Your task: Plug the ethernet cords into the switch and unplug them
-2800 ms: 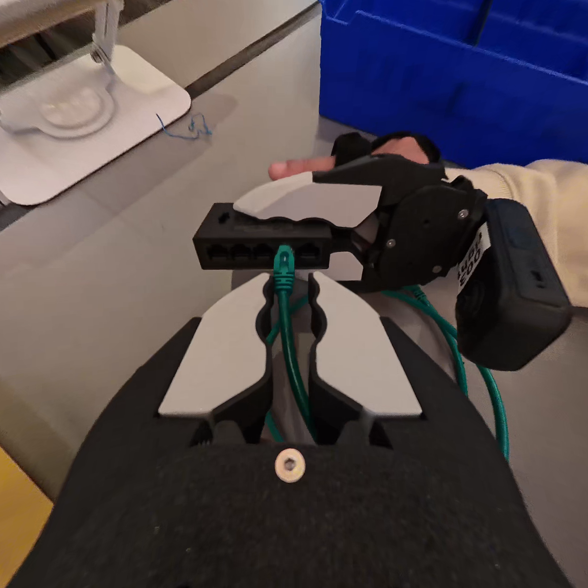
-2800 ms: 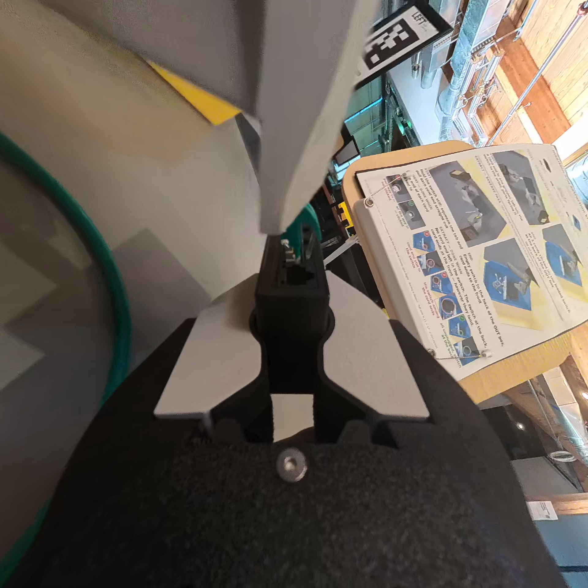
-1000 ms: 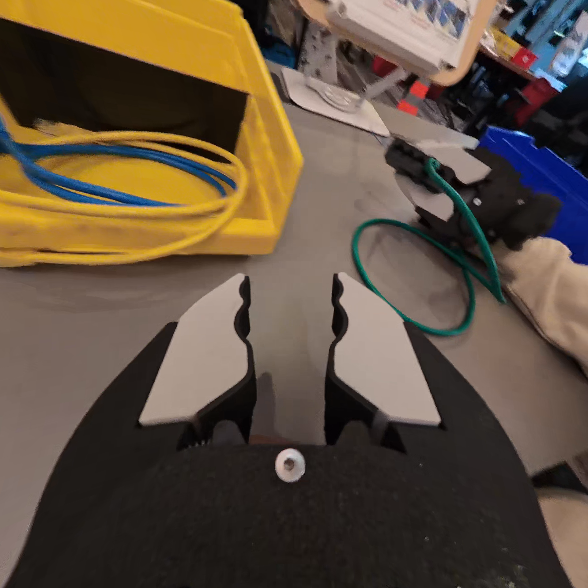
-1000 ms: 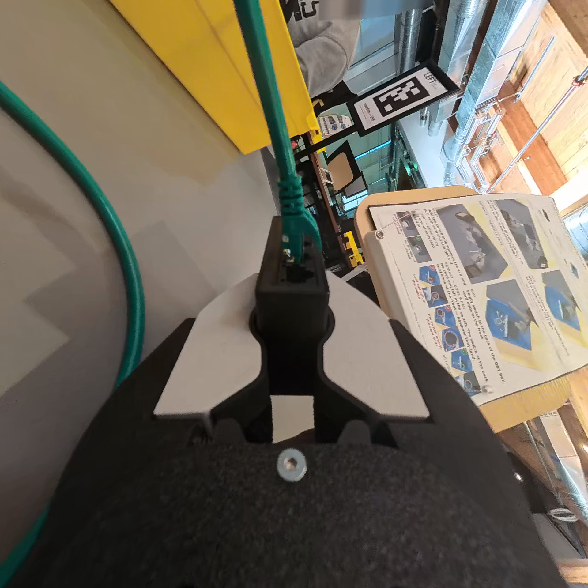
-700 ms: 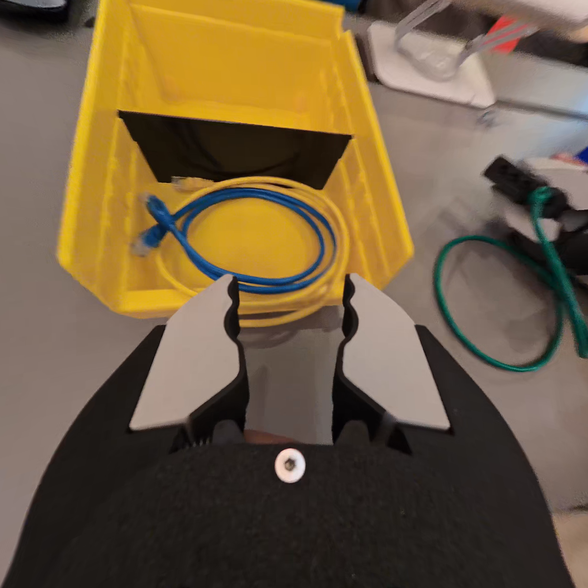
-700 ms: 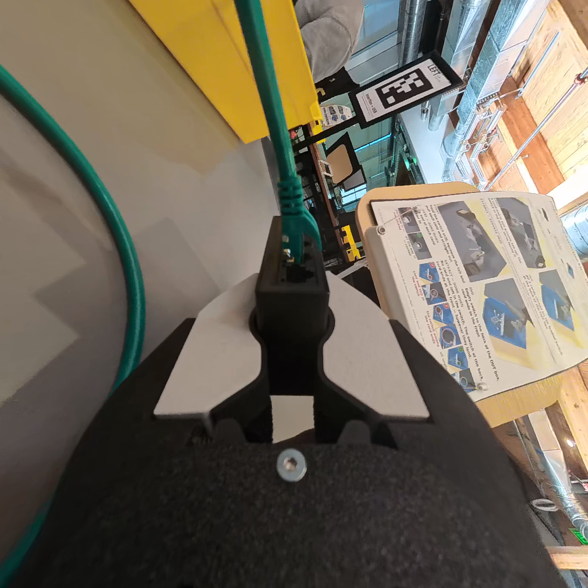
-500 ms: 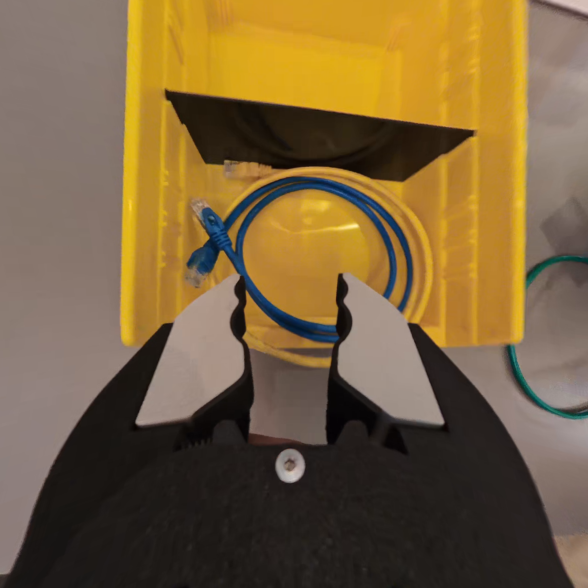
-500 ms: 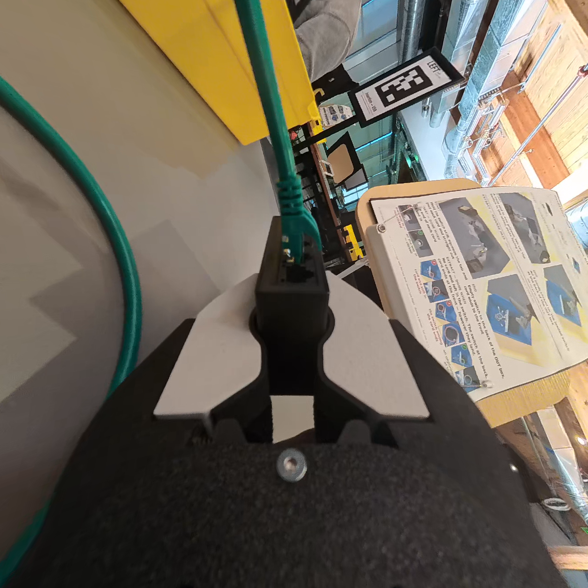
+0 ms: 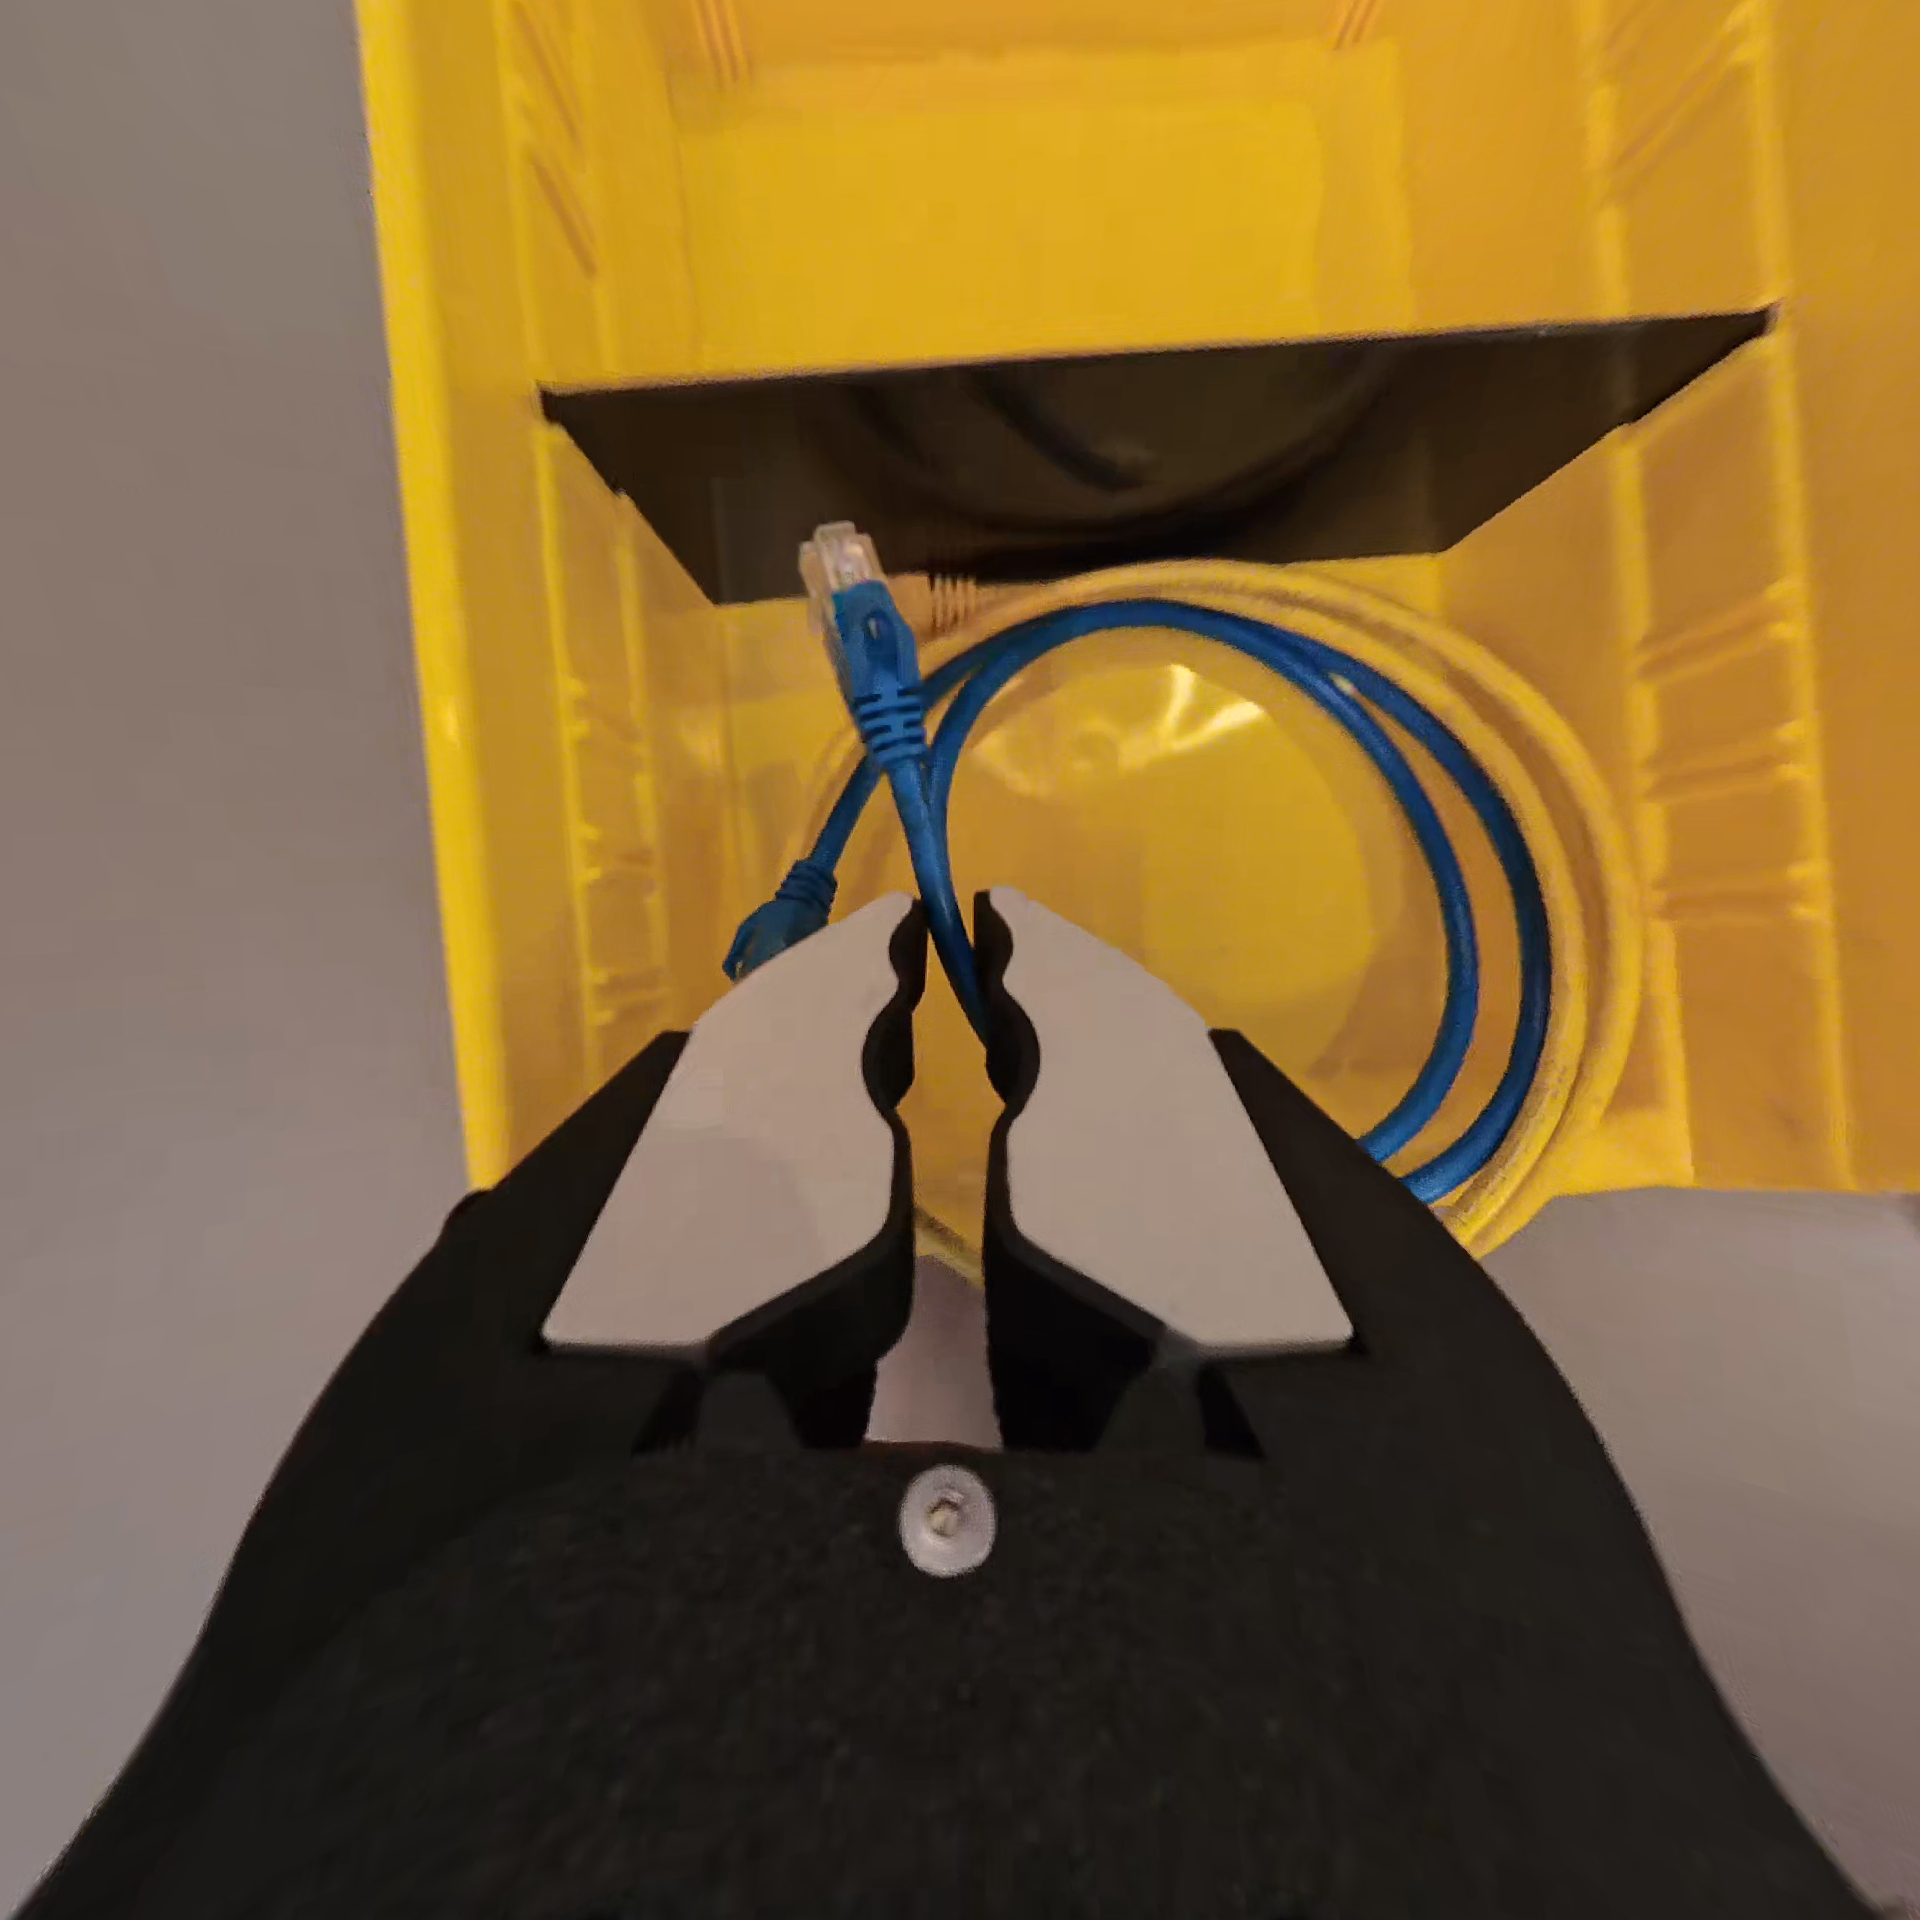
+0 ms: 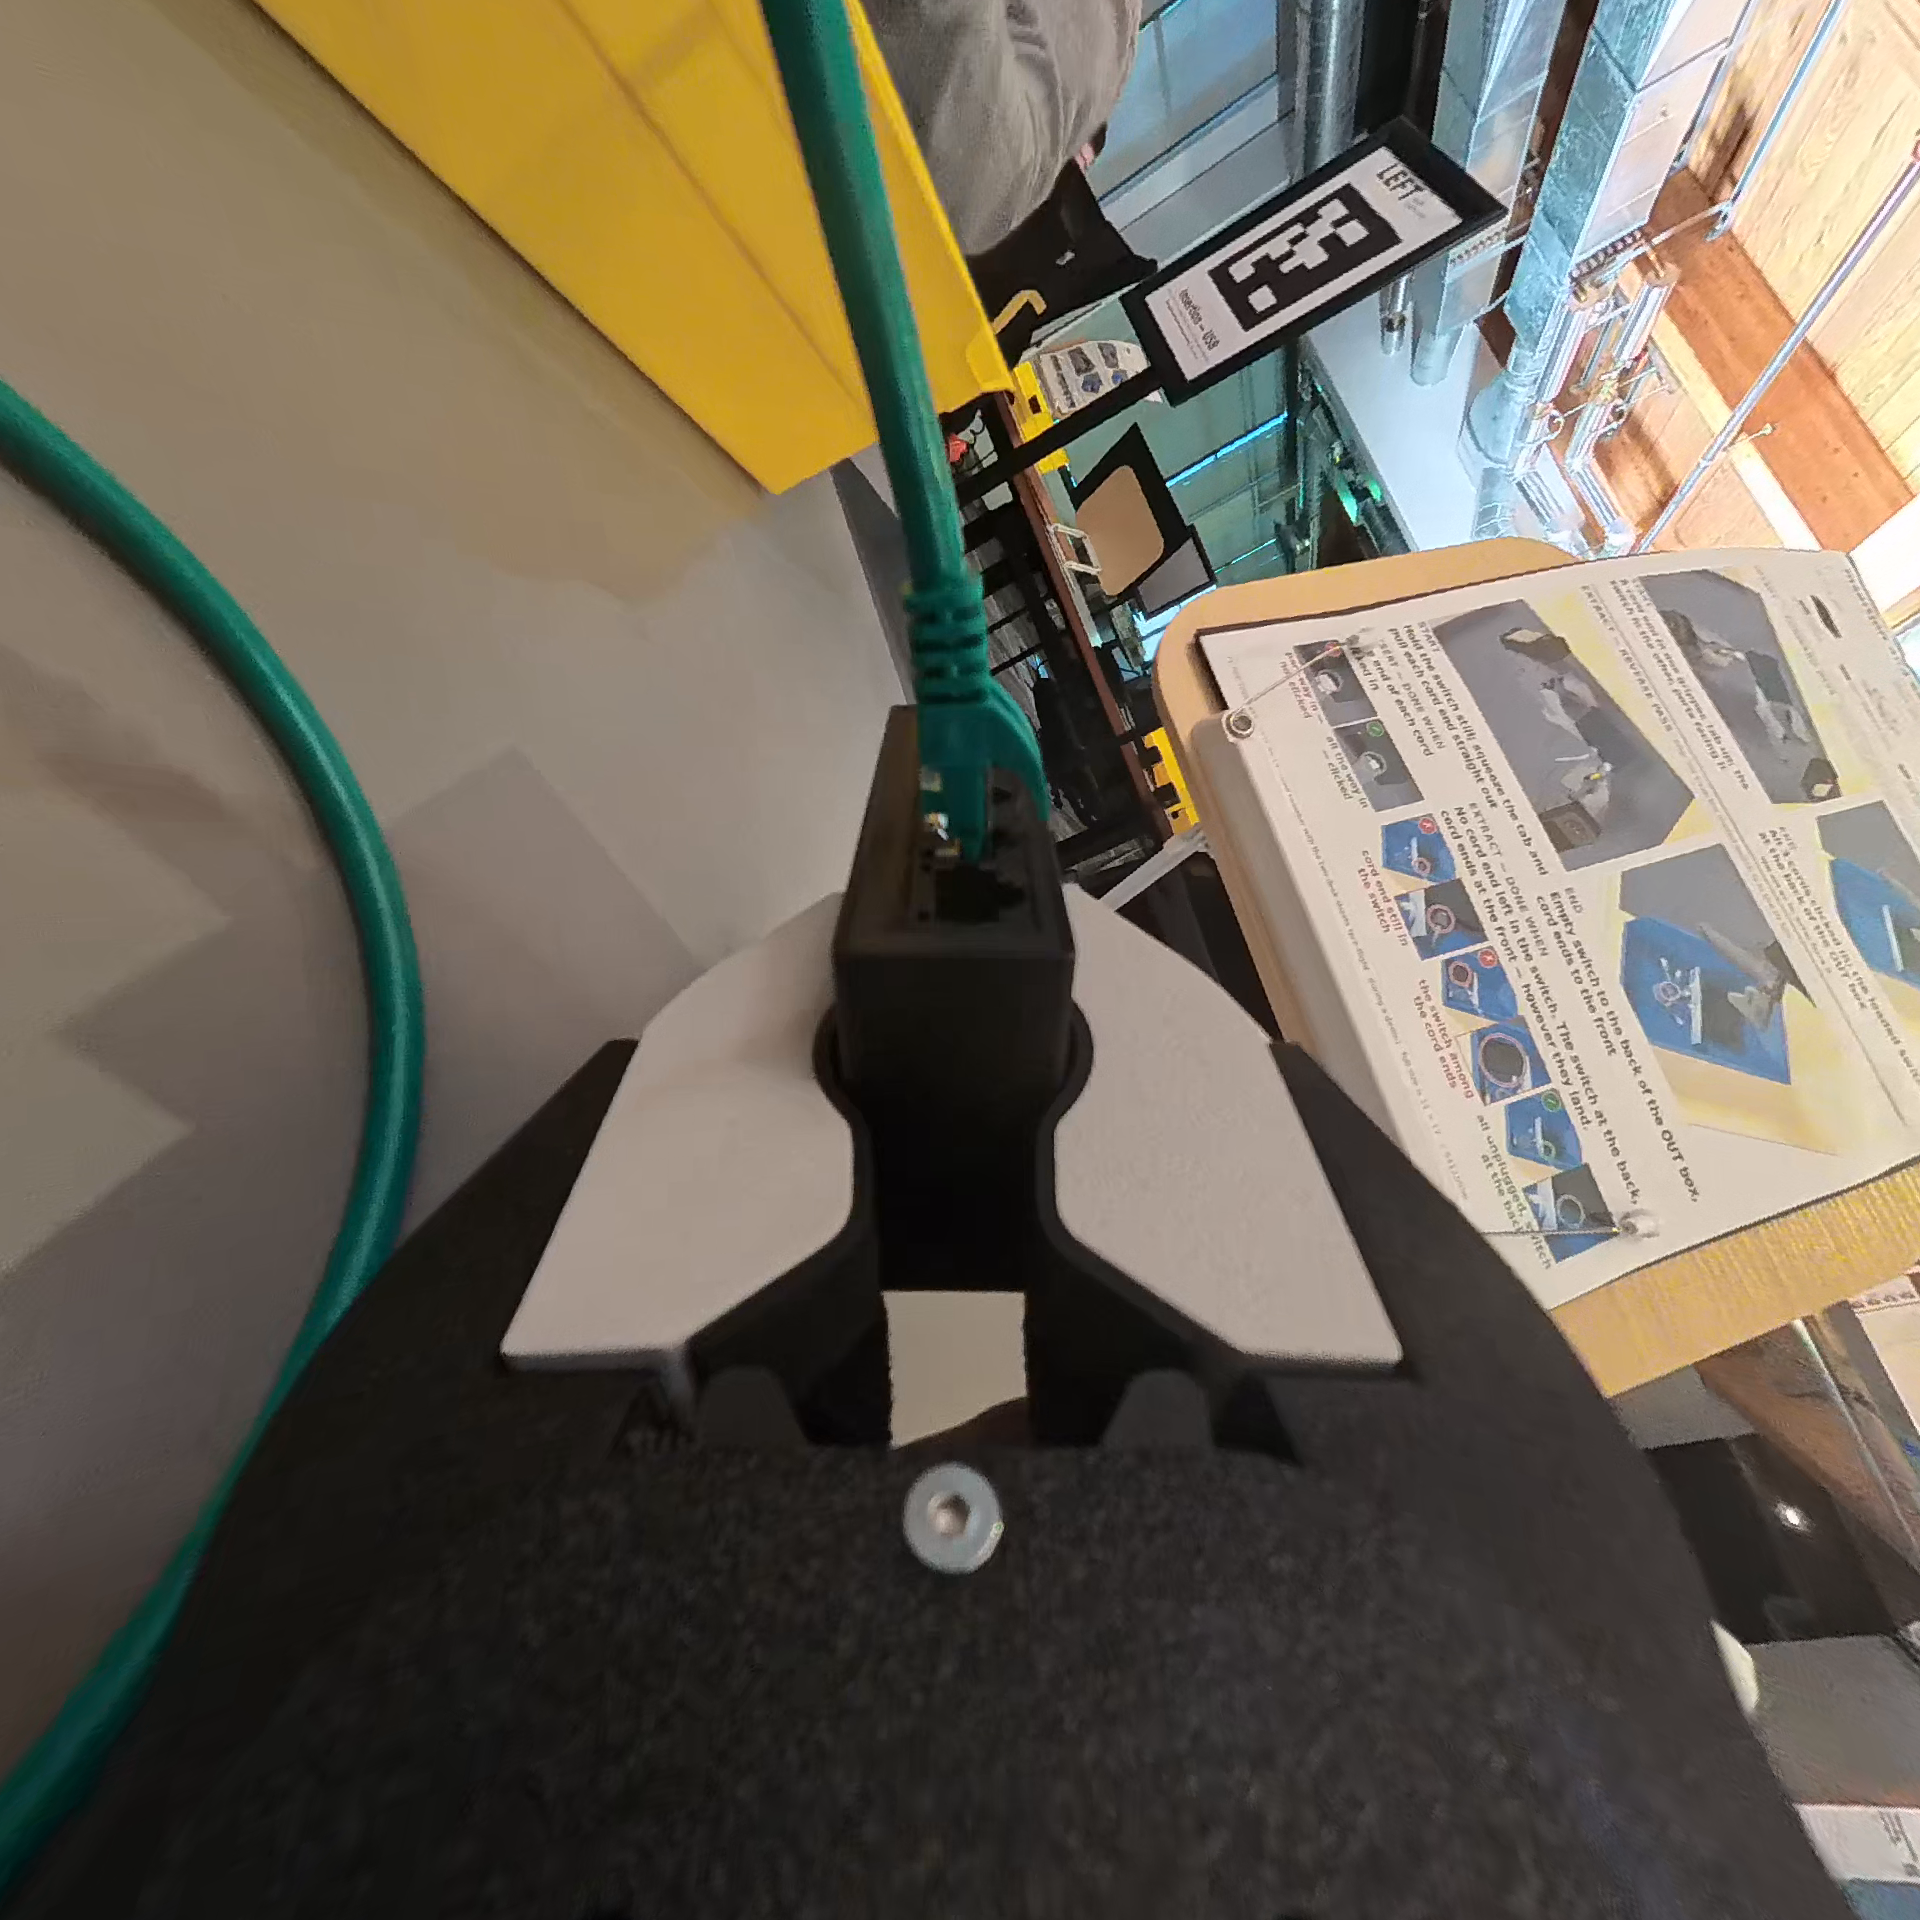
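Note:
My left gripper (image 9: 951, 914) is shut on a blue ethernet cord (image 9: 940, 883) just behind its plug (image 9: 862, 634), which sticks up past the fingertips with its clear tip on top. The rest of the blue cord coils in the yellow bin (image 9: 1704, 727) beside a yellow cord (image 9: 1590, 935). My right gripper (image 10: 951, 935) is shut on the black switch (image 10: 951, 956), held on its side. A green ethernet cord (image 10: 883, 312) is plugged into a port of the switch by its green plug (image 10: 961, 717) and loops over the table at the left.
A black divider (image 9: 1039, 457) crosses the yellow bin. The bin's outer wall (image 10: 644, 208) shows in the right wrist view. A board with a picture sheet (image 10: 1558, 935) stands to the right. A black-and-white marker sign (image 10: 1320, 239) stands behind. The grey table (image 9: 208, 727) lies left of the bin.
My left gripper swung from the open table over the yellow bin, went down into it and closed on the blue cord, lifting its plug end. The right gripper kept hold of the switch, nearly still.

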A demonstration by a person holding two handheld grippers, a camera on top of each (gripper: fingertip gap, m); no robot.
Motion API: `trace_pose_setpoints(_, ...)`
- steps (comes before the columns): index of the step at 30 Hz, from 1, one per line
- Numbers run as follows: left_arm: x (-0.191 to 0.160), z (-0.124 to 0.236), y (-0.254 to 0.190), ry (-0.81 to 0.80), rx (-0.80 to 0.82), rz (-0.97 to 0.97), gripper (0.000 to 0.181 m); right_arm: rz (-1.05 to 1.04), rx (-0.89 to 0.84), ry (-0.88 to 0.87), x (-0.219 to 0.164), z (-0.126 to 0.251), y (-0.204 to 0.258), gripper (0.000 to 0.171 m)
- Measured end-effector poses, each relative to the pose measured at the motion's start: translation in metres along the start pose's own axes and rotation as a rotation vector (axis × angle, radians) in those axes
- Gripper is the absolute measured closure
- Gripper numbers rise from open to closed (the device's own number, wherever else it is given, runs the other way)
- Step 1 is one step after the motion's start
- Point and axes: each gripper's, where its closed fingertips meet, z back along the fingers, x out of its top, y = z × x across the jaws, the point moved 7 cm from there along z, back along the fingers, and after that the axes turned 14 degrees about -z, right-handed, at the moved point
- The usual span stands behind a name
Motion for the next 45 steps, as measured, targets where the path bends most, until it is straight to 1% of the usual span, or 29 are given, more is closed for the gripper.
trace_pose_setpoints(3,0.01,0.02,-0.002,-0.097,0.03,-0.069,0.175,-0.006,0.001,0.001,0.0,-0.001,-0.001,0.141)
trace_pose_setpoints(5,0.018,0.042,-0.004,-0.16,0.072,-0.126,0.176,-0.004,0.002,0.001,0.0,-0.001,-0.001,0.141)
trace_pose_setpoints(9,0.037,0.1,-0.013,-0.279,0.12,-0.241,0.176,0.002,0.001,0.005,-0.001,-0.001,0.0,0.141)
trace_pose_setpoints(15,0.055,0.198,-0.042,-0.422,0.173,-0.42,0.176,0.006,-0.019,0.009,-0.001,-0.001,-0.002,0.141)
trace_pose_setpoints(19,0.056,0.256,-0.065,-0.517,0.166,-0.492,0.176,0.006,-0.029,0.004,-0.001,0.0,-0.003,0.141)
trace_pose_setpoints(21,0.049,0.268,-0.079,-0.517,0.097,-0.519,0.176,0.007,-0.032,0.004,-0.001,0.0,-0.003,0.141)
trace_pose_setpoints(23,0.038,0.26,-0.097,-0.481,-0.012,-0.546,0.176,0.006,-0.033,0.005,-0.001,0.0,-0.003,0.141)
trace_pose_setpoints(25,0.024,0.232,-0.119,-0.437,-0.157,-0.539,0.176,0.006,-0.033,0.006,-0.001,-0.001,-0.003,0.141)
trace_pose_setpoints(27,0.004,0.187,-0.143,-0.358,-0.313,-0.517,0.176,0.008,-0.032,0.008,-0.001,-0.001,-0.003,0.141)
trace_pose_setpoints(30,-0.032,0.111,-0.174,-0.212,-0.476,-0.47,0.176,0.011,-0.031,0.01,-0.001,-0.001,-0.002,0.141)
trace_pose_setpoints(31,-0.043,0.088,-0.183,-0.177,-0.507,-0.473,0.176,0.011,-0.031,0.011,-0.001,-0.001,-0.002,0.141)
trace_pose_setpoints(33,-0.061,0.052,-0.194,-0.124,-0.511,-0.498,0.176,0.011,-0.03,0.013,-0.002,-0.001,-0.002,0.141)
trace_pose_setpoints(36,-0.073,0.021,-0.204,-0.151,-0.51,-0.495,0.176,0.015,-0.028,0.017,-0.002,-0.002,-0.002,0.141)
trace_pose_setpoints(38,-0.078,0.013,-0.21,-0.166,-0.508,-0.526,0.176,0.02,-0.026,0.021,-0.003,-0.002,-0.001,0.141)
trace_pose_setpoints(40,-0.081,0.01,-0.213,-0.206,-0.433,-0.605,0.175,0.021,-0.023,0.022,-0.003,-0.003,-0.001,0.141)
trace_pose_setpoints(42,-0.081,0.01,-0.216,-0.265,-0.395,-0.652,0.174,0.018,-0.02,0.024,-0.003,-0.003,-0.001,0.141)
trace_pose_setpoints(45,-0.078,0.009,-0.217,-0.308,-0.348,-0.675,0.165,0.02,-0.018,0.027,-0.003,-0.004,-0.001,0.141)
